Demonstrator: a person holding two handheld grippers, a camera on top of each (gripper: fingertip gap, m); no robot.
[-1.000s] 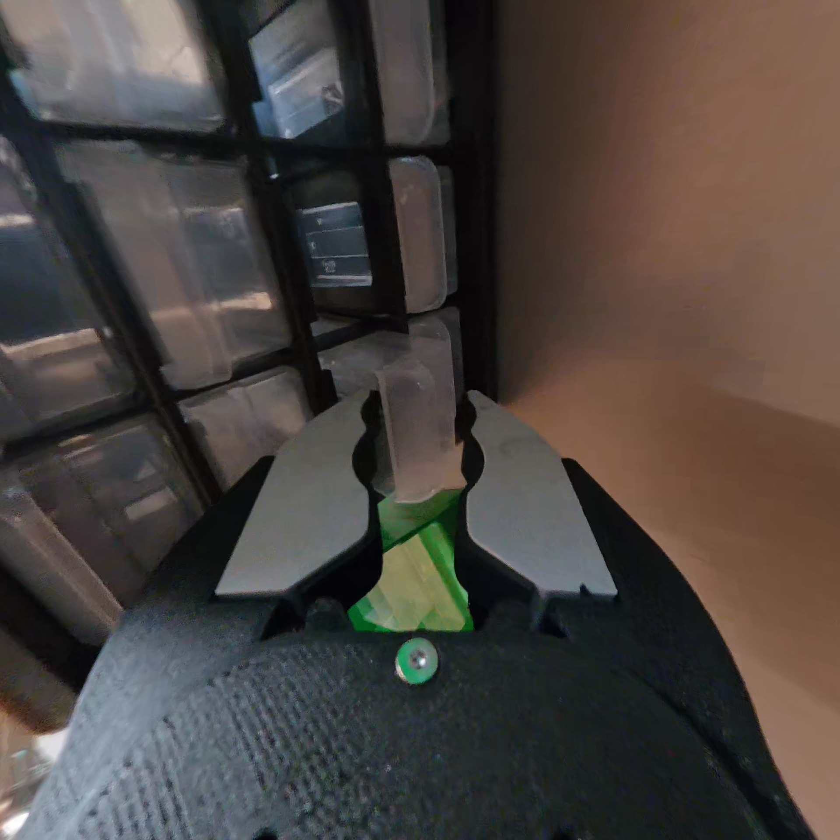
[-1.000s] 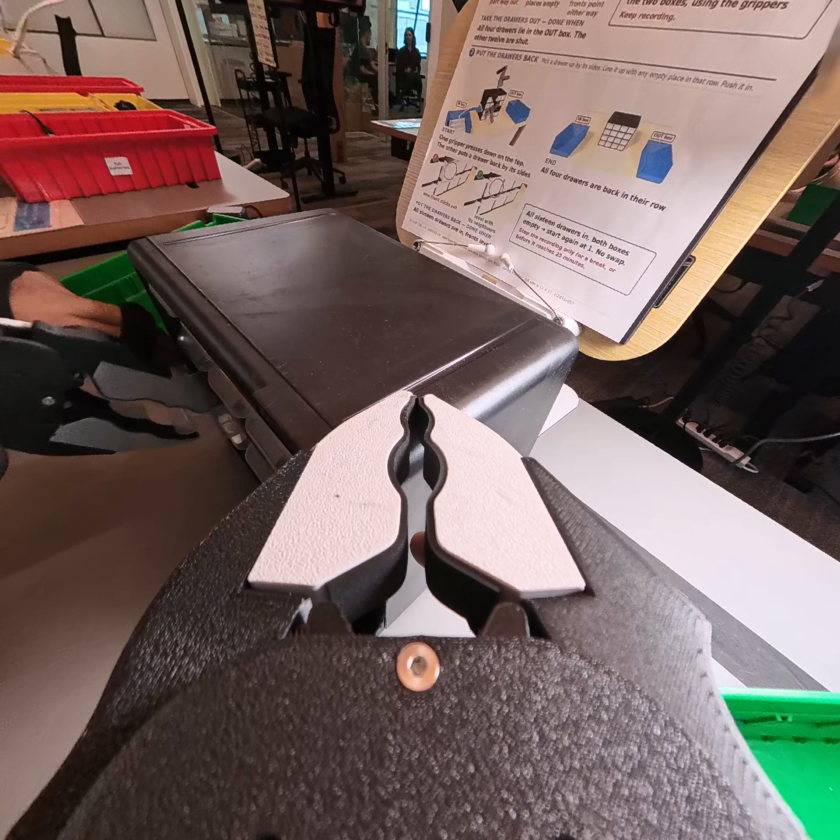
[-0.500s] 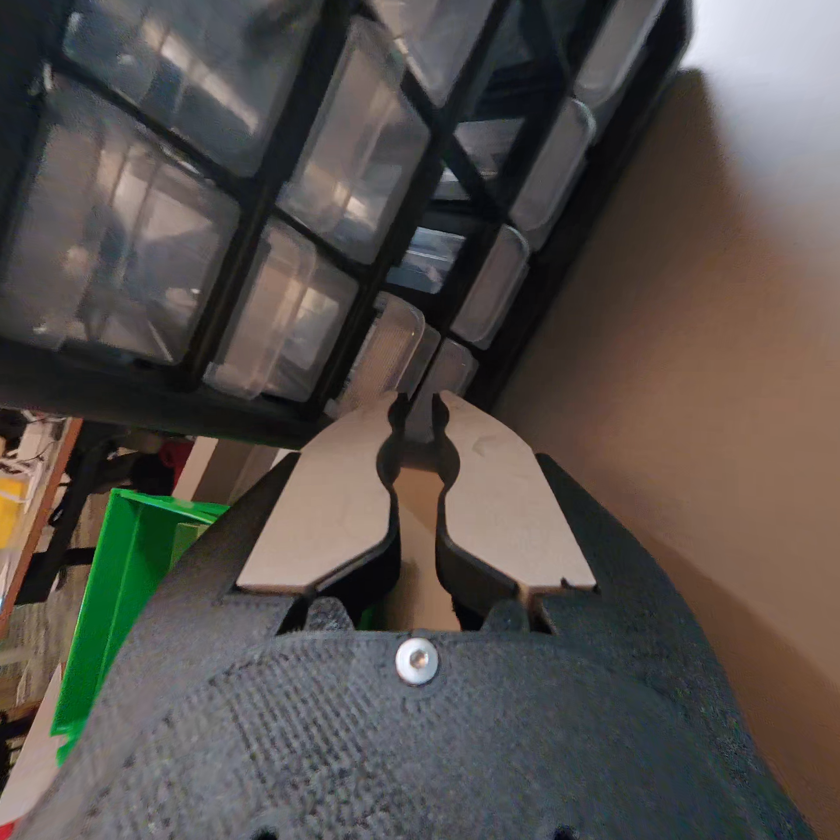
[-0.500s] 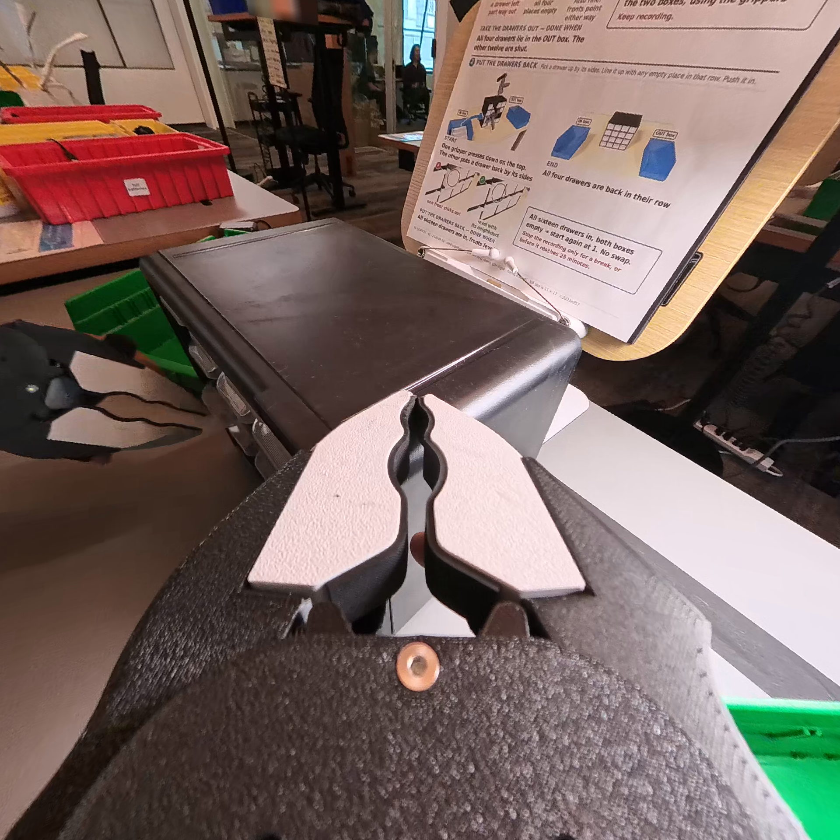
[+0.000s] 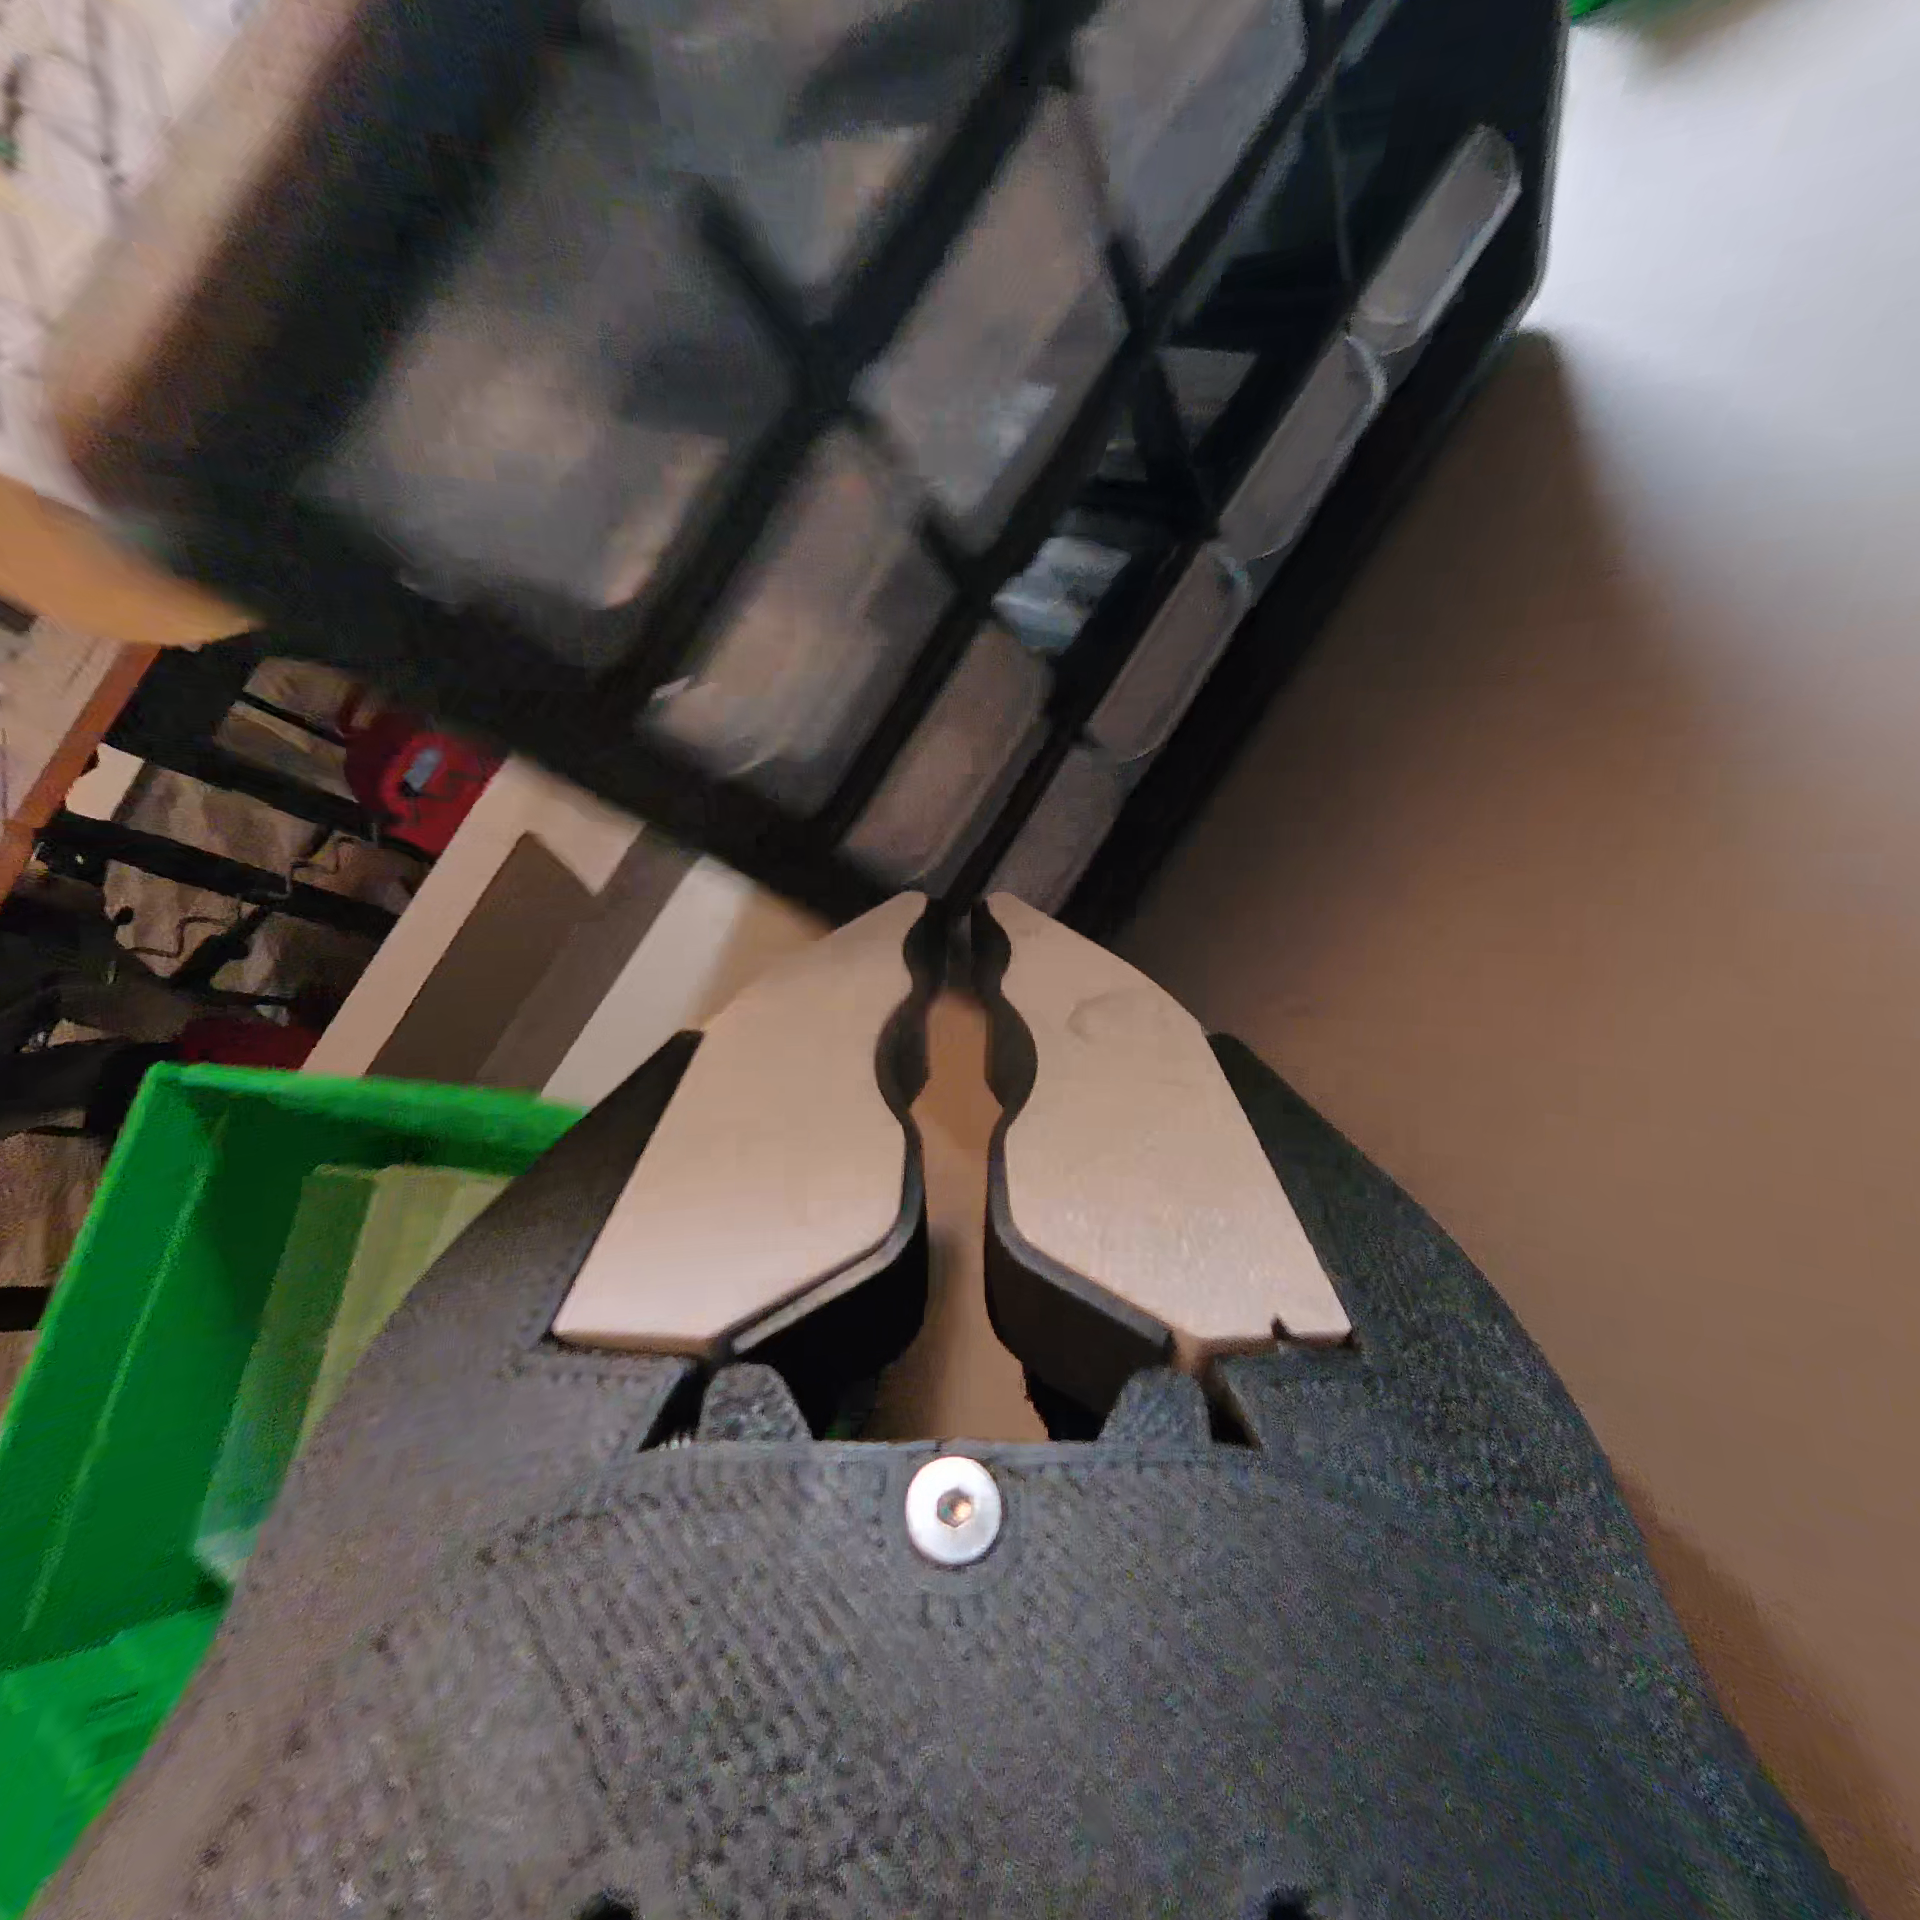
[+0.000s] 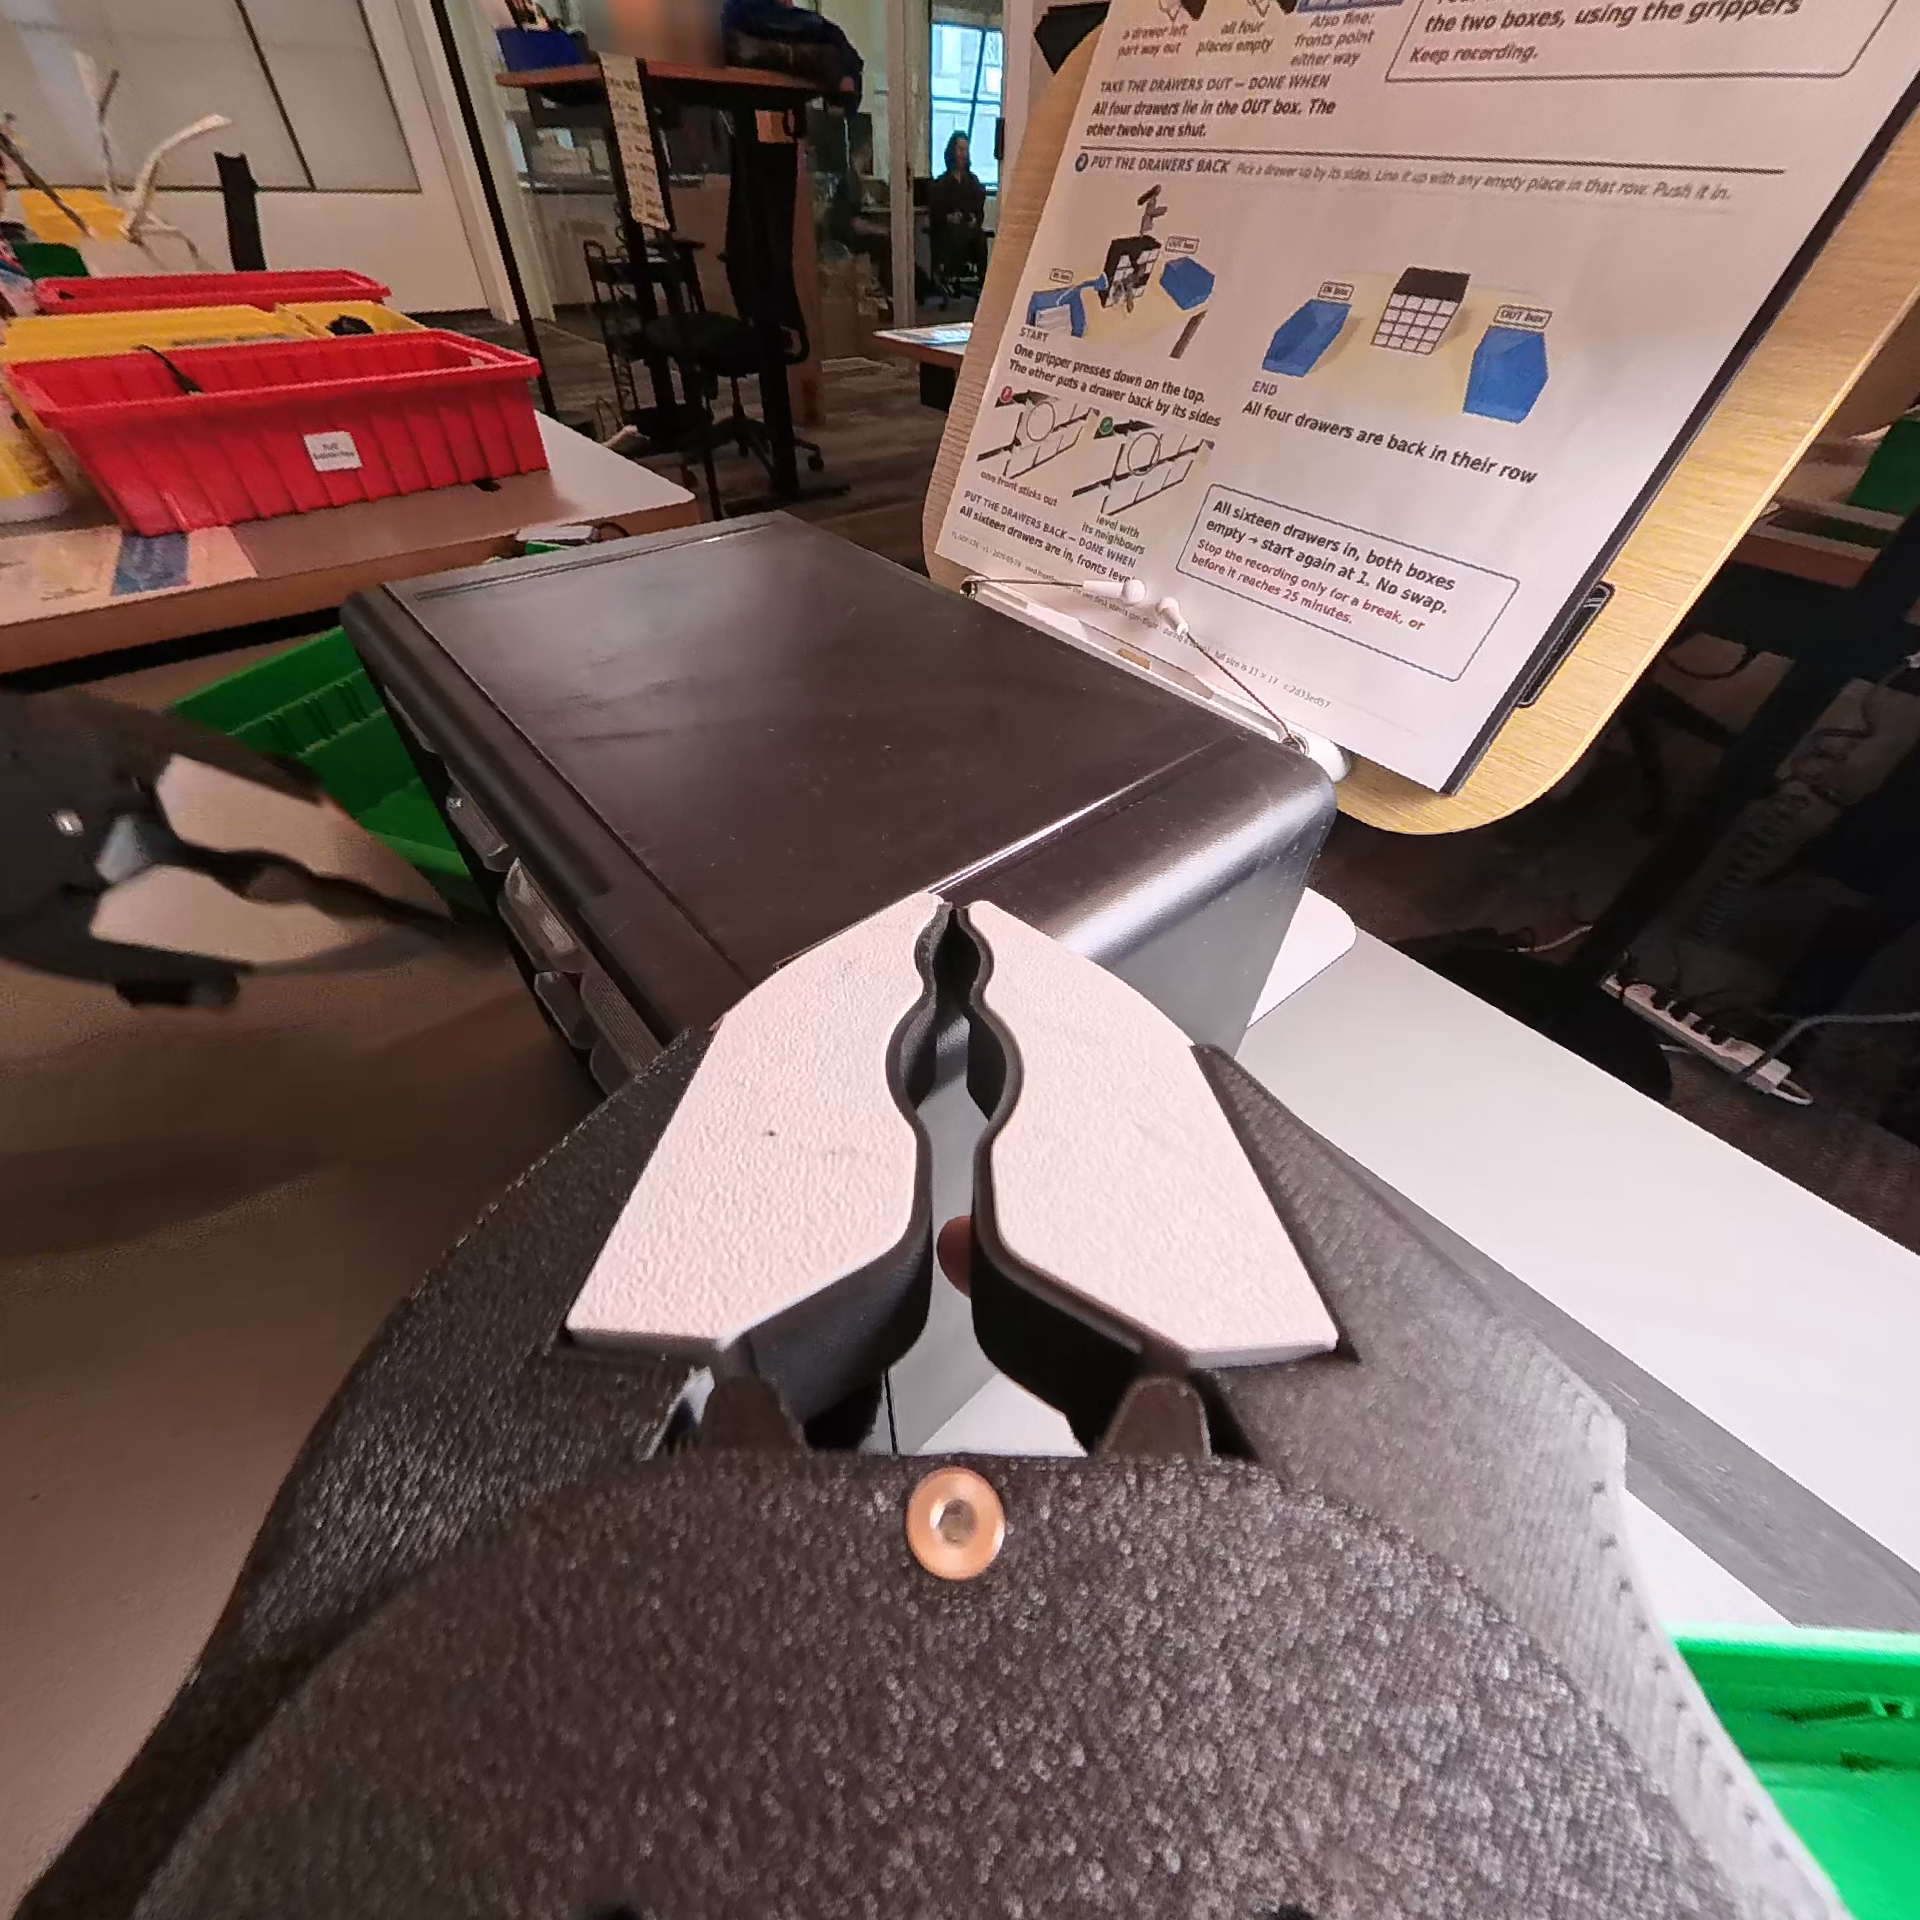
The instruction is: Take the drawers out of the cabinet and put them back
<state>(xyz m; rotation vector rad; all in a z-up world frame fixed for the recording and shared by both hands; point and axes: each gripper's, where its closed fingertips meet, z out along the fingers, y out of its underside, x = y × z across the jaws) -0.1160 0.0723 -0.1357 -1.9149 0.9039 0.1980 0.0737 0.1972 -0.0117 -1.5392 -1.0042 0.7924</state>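
The black cabinet [image 5: 1455, 436] fills the top of the left wrist view, tilted and blurred, with several clear drawers [image 5: 997, 343] in its grid. My left gripper [image 5: 956, 914] is shut and empty, a short way in front of the bottom drawers. It also shows at the left of the right wrist view [image 6: 208, 883], in front of the cabinet. My right gripper [image 6: 951, 914] is shut and empty, with its tips at the near right corner of the cabinet top [image 6: 779, 707]. Drawer fronts [image 6: 530, 914] stick out a little on the cabinet's left face.
A green bin [image 5: 156, 1299] stands left of the cabinet and shows behind the left gripper [image 6: 312, 717]. Another green bin [image 6: 1818, 1745] is at the lower right. An instruction board [image 6: 1403, 364] stands behind the cabinet. A red bin [image 6: 281, 426] sits on a far table.
My left gripper let go of a clear drawer's handle, shut, and drew back from the cabinet front while rolling. My right gripper stayed at the cabinet top.
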